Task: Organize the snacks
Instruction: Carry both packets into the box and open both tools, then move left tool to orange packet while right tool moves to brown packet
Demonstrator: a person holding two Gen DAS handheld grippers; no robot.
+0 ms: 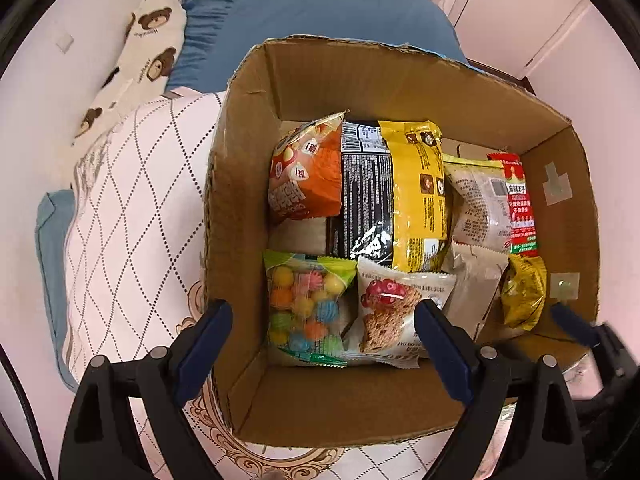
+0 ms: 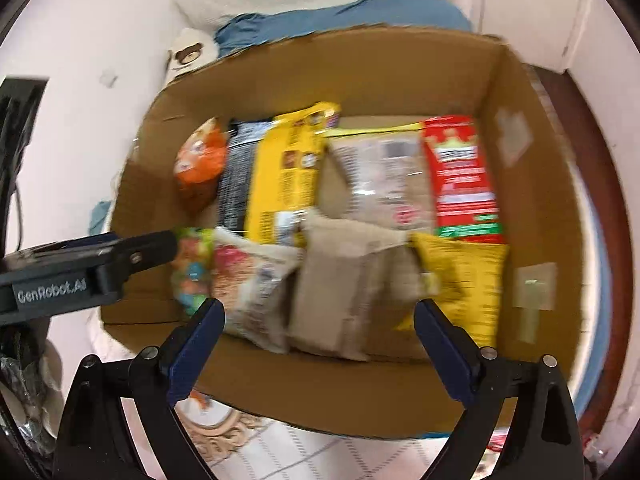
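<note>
Both grippers spread, empty: our left gripper [image 1: 324, 340] hangs over the candy bag [image 1: 306, 306] in the cardboard box [image 1: 248, 184]; right gripper [image 2: 320, 334] over the brown packet [image 2: 348, 284]. Risk: fingers snagging neighbouring packs, toppling the rows.

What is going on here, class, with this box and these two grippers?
A person holding two grippers is sorting snacks into a cardboard box set on bedding. Packets fill it in two rows: an orange bag, a yellow pack, a candy bag and a red packet among them. The left gripper and right gripper both hover open over the box, holding nothing.
</note>
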